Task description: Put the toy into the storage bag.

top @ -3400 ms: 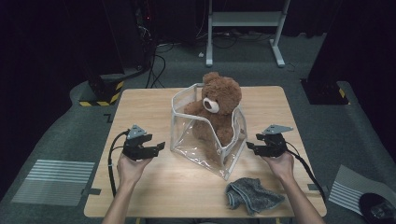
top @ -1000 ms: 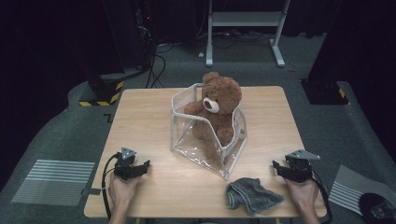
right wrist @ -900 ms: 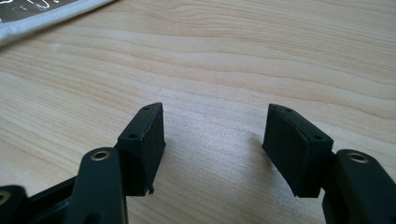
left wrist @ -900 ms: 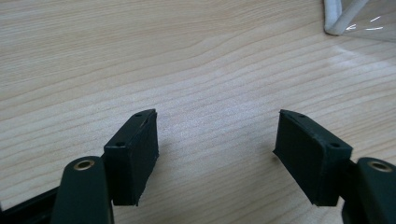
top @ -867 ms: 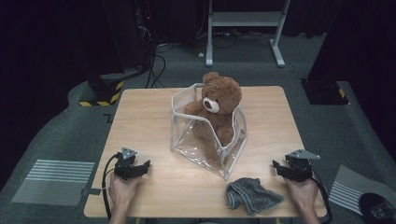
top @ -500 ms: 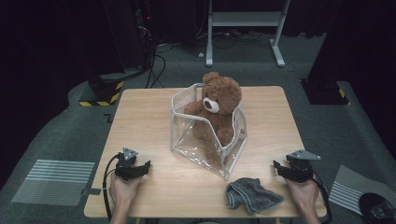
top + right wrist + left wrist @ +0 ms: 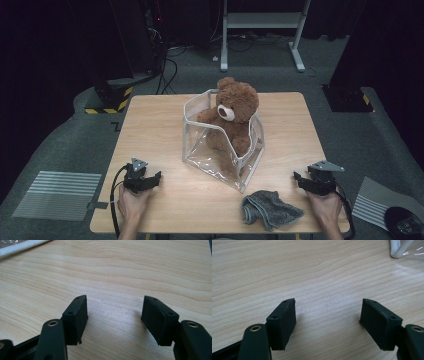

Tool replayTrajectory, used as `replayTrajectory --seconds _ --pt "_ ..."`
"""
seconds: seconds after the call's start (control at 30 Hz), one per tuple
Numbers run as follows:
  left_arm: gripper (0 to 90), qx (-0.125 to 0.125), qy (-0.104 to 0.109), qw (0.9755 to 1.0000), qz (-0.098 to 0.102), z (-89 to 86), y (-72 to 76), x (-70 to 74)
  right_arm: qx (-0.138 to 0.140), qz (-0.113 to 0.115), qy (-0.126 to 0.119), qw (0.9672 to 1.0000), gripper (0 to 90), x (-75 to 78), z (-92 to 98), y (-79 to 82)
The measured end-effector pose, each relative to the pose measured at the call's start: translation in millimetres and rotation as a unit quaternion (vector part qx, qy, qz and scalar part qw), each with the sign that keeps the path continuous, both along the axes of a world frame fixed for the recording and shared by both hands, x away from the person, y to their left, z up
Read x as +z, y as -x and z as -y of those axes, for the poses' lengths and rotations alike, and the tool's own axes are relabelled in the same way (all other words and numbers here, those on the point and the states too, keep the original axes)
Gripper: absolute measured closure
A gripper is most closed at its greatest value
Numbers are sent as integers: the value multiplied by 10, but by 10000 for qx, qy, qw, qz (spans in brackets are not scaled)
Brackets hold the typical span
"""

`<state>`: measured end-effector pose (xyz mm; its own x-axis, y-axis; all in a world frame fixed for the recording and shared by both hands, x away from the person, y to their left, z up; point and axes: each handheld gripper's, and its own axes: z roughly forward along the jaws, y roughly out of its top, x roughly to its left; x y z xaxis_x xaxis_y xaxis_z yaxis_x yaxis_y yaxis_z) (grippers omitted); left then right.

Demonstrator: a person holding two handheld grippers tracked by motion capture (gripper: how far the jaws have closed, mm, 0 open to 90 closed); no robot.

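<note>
The teddy bear (image 7: 231, 116) sits upright in the clear bag (image 7: 220, 145) at the middle of the wooden table (image 7: 150, 125). Its lower body shows only through the glossy plastic, where glare blurs its legs, and its far side is hidden. In the left gripper view, only a white-edged corner of the bag (image 7: 399, 250) pokes in at the top right, the rest cut off by the frame.

Near the bag's front corner, toward the person, lies a crumpled grey cloth (image 7: 270, 209); its folds are too dark to read.

Well apart from the bag on its left, the left gripper (image 7: 149, 181) rests low over the table edge, jaws spread with bare wood between them (image 7: 328, 316), grasping nothing. Well apart on the bag's right, the right gripper (image 7: 306, 181) sits likewise released, its pads parted over empty wood (image 7: 115, 315). Both forearms are cut off by the bottom of the high view.
</note>
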<state>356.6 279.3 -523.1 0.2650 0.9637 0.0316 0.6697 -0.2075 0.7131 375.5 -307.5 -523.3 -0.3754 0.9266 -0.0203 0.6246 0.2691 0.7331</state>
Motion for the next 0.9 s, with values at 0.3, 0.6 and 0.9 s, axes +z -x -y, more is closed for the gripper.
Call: replayTrajectory --seconds 0.3,0.6,0.9 --pt "266 67 243 9995 183 -31 32 -59 3 -48 -34 10000 335 -2 37 -35" --pt "237 82 234 9995 177 -27 33 -62 62 -69 -25 10000 300 -4 48 -49" --pt "228 94 259 9995 168 -32 35 -62 58 -74 -26 10000 294 -5 50 -51"
